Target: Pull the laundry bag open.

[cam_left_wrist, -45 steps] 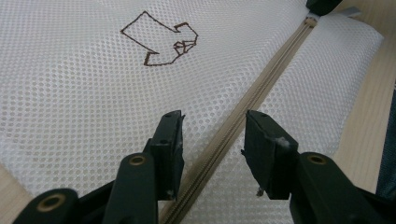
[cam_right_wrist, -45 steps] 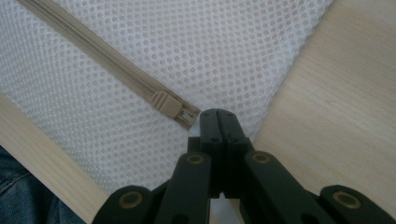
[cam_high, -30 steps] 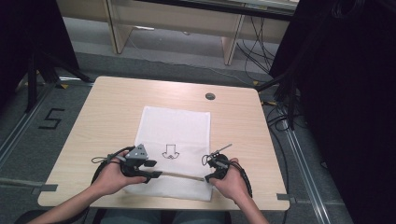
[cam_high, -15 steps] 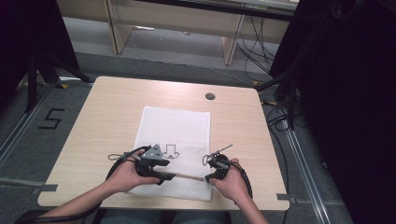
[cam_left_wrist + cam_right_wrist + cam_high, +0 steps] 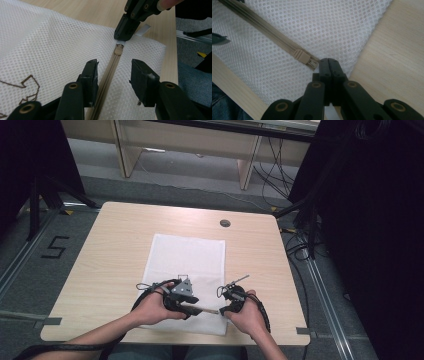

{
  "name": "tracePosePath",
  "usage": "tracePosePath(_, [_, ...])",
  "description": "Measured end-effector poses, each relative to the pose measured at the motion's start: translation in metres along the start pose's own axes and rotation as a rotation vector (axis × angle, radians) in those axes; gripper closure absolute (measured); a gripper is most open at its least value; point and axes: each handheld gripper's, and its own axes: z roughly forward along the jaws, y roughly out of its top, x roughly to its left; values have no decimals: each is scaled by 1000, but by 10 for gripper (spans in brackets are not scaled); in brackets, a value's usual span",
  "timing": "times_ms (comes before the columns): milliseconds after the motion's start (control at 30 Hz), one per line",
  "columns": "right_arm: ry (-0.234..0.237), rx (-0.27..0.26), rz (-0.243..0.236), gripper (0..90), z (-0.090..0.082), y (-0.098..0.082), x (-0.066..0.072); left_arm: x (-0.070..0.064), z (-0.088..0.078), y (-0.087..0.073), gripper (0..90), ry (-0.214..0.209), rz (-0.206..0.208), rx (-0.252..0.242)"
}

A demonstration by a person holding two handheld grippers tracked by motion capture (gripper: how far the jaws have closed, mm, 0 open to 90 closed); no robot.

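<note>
The right gripper (image 5: 231, 301) sits at the near right of the table (image 5: 110, 250) with its jaws pressed together on the pull tab of the zipper slider (image 5: 302, 56), at the right end of the zip. The left gripper (image 5: 113, 72) has its jaws apart, straddling the zipper (image 5: 110, 66) without pressing it; they have just been closing, with the tan zipper tape and a strip of mesh between them, and the pads have not yet met the fabric.

The thing being worked on is a white mesh laundry bag (image 5: 187, 257), lying flat in the middle of the table, its near edge just in front of the person's hands. The zipper runs along that near edge, from left to right between the two grippers.

As for progress, the slider looks parked at the right end of the zip, and the teeth visible to its left appear meshed, so the zip seems fully closed. My reading is that the opening has not begun: the left gripper has yet to pin the bag beside the zip, and then the slider has to be drawn along.

The bag lies flat, with a brown outline drawing (image 5: 27, 87) on its mesh; nothing inside it can be made out.
</note>
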Motion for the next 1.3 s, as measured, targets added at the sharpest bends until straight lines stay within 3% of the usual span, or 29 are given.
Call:
tracePosePath(233, [-1,9,-4,900,-1,0,0,-3,14,5,614,-16,16,30])
tracePosePath(400, [2,5,-5,900,-1,0,-1,-5,25,8,648,-33,1,38])
tracePosePath(567, [1,9,11,900,-1,0,0,-4,31,13,672,-35,28,42])
tracePosePath(633, [7,-2,-12,900,-1,0,-2,-5,35,16,687,-40,25,43])
tracePosePath(1033, [-1,1,-5,900,0,0,-2,-8,46,20,715,-49,31,48])
tracePosePath(1067, [-2,3,-1,900,0,0,-2,-7,47,19,718,-51,47,54])
tracePosePath(1100, [-2,2,-1,900,0,0,-2,-8,48,18,719,-53,33,57])
tracePosePath(1300, [-1,2,0,900,0,0,-2,-7,52,17,721,-52,39,60])
